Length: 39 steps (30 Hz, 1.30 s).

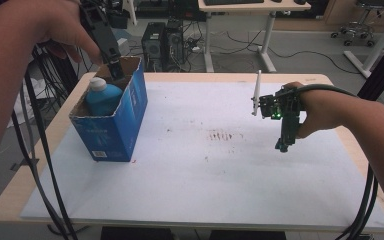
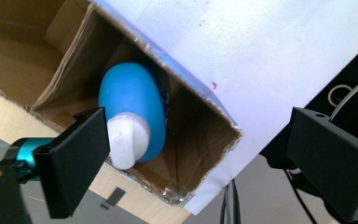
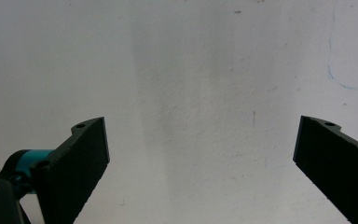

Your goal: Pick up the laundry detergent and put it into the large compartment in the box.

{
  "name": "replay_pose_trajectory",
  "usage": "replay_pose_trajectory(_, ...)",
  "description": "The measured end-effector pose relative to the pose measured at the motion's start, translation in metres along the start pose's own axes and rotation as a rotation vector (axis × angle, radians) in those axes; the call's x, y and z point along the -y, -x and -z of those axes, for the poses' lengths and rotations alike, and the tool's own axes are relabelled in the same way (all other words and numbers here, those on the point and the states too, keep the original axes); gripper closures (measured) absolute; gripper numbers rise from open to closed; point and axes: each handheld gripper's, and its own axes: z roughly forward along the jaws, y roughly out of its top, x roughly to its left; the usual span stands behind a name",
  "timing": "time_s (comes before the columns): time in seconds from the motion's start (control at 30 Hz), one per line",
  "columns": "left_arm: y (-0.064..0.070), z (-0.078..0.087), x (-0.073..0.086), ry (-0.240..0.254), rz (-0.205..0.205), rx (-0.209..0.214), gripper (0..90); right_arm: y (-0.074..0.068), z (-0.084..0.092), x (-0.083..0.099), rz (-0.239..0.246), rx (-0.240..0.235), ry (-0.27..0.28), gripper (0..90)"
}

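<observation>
Left forearm: nearest the high camera, it comes in from the upper left and reaches over the back left corner of the desk (image 1: 190, 200).
Left gripper (image 1: 114, 67): I hold it above the open top of the blue box (image 1: 125, 122), pointing down into it.
Left fingers (image 2: 77, 156): spread wide and holding nothing; in the left gripper view one finger lies in front of the bottle's cap, but I cannot tell whether it touches.
Blue bottle (image 2: 133, 107): it sits inside the box, its white cap (image 2: 127, 140) uppermost, its body against the brown inner wall.
Blue box: open-topped cardboard, standing on the white sheet (image 1: 205, 170) near the desk's left edge.
Right gripper (image 1: 285, 145): I hold it over the right part of the desk, well apart from the box, pointing down at the sheet.
Right fingers (image 3: 79, 163): spread wide and empty, with bare white sheet between them.
White sheet: covers most of the desk and carries faint reddish marks (image 1: 222, 135) near its middle.
</observation>
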Motion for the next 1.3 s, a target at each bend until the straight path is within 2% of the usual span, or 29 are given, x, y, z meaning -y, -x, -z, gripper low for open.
replay_pose_trajectory(0.2,0.014,0.001,-0.009,0.004,-0.07,0.018,5.0,-0.001,0.001,0.001,-0.001,0.003,-0.003,2.4)
replay_pose_trajectory(0.3,0.021,-0.001,-0.014,-0.006,-0.103,0.017,1.7,-0.001,0.002,0.002,-0.003,0.002,-0.005,2.4)
replay_pose_trajectory(0.47,0.031,-0.006,-0.024,-0.013,-0.142,0.02,1.7,-0.001,0.002,0.002,-0.001,0.001,-0.004,2.4)
replay_pose_trajectory(0.6,0.04,-0.011,-0.032,-0.016,-0.192,0.029,1.7,-0.001,0.002,0.002,0.003,0.001,-0.007,2.4)
replay_pose_trajectory(0.8,0.055,-0.025,-0.044,-0.031,-0.296,0.035,1.7,0.0,0.005,0.0,-0.002,0.001,-0.005,2.4)
replay_pose_trajectory(0.83,0.055,-0.025,-0.044,-0.031,-0.296,0.035,1.7,0.0,0.005,0.0,-0.002,0.001,-0.005,2.4)
replay_pose_trajectory(0.93,0.062,-0.034,-0.049,-0.039,-0.383,0.03,1.7,0.0,0.005,-0.001,0.007,0.0,-0.004,2.4)
replay_pose_trajectory(1.0,0.066,-0.038,-0.049,-0.035,-0.421,0.029,1.7,0.0,0.005,-0.002,0.009,0.0,-0.006,2.4)
replay_pose_trajectory(1.2,0.073,-0.05,-0.052,-0.055,-0.464,0.042,1.7,0.0,0.005,-0.004,0.01,0.0,-0.007,2.4)
replay_pose_trajectory(1.3,0.076,-0.058,-0.054,-0.056,-0.467,0.05,1.7,-0.001,0.005,-0.004,0.007,-0.005,-0.008,2.4)
